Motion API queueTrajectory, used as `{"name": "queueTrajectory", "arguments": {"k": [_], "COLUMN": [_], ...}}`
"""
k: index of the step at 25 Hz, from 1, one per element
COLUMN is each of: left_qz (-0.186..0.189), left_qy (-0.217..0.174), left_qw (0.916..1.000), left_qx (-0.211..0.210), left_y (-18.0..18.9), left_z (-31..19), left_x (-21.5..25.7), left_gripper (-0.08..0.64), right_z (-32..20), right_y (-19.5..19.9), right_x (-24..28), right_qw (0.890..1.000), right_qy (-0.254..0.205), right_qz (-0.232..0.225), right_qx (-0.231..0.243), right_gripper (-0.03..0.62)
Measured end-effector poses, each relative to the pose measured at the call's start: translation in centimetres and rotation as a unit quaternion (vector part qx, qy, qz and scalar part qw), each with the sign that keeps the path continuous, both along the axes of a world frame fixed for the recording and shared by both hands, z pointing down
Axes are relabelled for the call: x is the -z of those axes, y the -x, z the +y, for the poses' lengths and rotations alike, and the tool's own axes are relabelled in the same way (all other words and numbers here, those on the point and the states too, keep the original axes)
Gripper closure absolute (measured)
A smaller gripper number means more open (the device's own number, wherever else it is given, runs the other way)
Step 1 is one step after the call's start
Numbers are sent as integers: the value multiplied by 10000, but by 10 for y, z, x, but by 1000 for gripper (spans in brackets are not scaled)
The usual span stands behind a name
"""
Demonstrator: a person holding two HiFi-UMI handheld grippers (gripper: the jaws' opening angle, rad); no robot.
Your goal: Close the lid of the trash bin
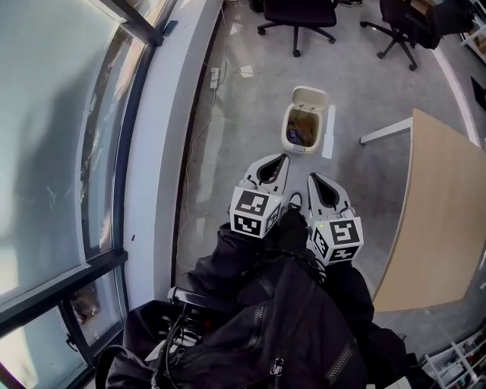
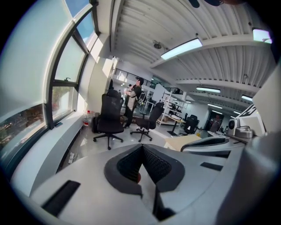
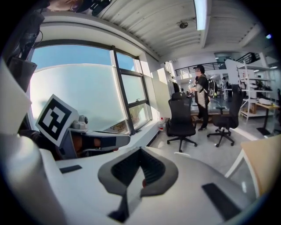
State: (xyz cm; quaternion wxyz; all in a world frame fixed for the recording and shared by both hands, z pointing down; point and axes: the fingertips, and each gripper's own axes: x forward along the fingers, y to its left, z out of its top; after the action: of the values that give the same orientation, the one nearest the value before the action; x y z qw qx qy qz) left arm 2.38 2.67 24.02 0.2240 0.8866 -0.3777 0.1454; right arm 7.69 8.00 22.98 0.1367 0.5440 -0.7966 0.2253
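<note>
A small white trash bin (image 1: 291, 138) stands on the grey floor ahead of me, its lid (image 1: 310, 97) flipped up at the far side and some rubbish showing inside. My left gripper (image 1: 282, 159) and right gripper (image 1: 313, 177) are held side by side, short of the bin and apart from it, pointing toward it. Both are shut with nothing between the jaws. In the left gripper view the left gripper (image 2: 142, 146) has its ribbed pads closed together. The right gripper (image 3: 140, 150) looks the same in its own view. The bin shows in neither gripper view.
A wooden table (image 1: 440, 220) stands at the right, its white leg (image 1: 383, 134) near the bin. Two black office chairs (image 1: 298, 15) (image 1: 402, 23) stand beyond. A window wall and white sill (image 1: 178, 114) run along the left. A person (image 3: 203, 94) stands far off.
</note>
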Motion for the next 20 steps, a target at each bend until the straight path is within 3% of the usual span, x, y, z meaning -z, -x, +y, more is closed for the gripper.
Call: {"name": "queueTrajectory", "arguments": {"k": [8,20], "left_qz": [-497,-1057], "left_qy": [863,1961], "left_qw": [9945,9735], "left_qx": [324,521], "left_y": [15,49], "left_z": [-2,36], "left_x": [-97,-252], "left_gripper": [558,558], "right_z": [-12,-4], "right_y": [2,-1], "right_x": [-86,-253], "right_qw": [9964,9784], "right_qy": [664,1746], "right_qz": [164,391], "right_qx": [499,1039], "right_gripper": [588,588]}}
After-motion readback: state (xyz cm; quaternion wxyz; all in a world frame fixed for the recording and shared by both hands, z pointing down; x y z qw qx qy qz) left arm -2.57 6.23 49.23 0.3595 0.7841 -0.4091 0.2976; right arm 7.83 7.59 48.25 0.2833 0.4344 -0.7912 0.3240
